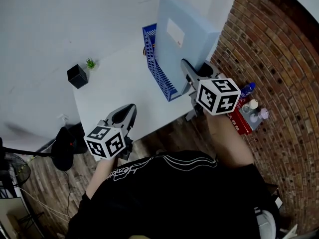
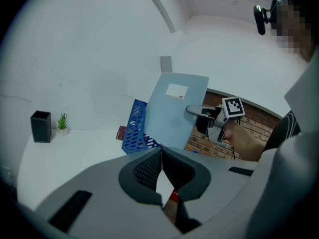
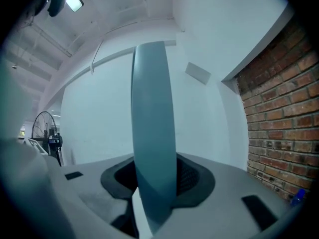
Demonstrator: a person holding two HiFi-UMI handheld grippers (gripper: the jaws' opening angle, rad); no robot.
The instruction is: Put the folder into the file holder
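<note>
So the right gripper (image 1: pixel 195 69) is clamped on the edge of the pale blue folder (image 1: pixel 182 34), holding it upright with a slight lean. The blue file holder (image 1: pixel 158 66) sits right against the folder's left side, so I'd guess the move is mostly down and a touch left. Can't tell if the bottom edge is in a slot yet. The left gripper (image 1: pixel 128 112) is pinched shut on nothing, near the front edge of the table (image 1: pixel 114 91). A black cup (image 1: pixel 77 76) and tiny plant (image 1: pixel 90 62) are well clear.
</note>
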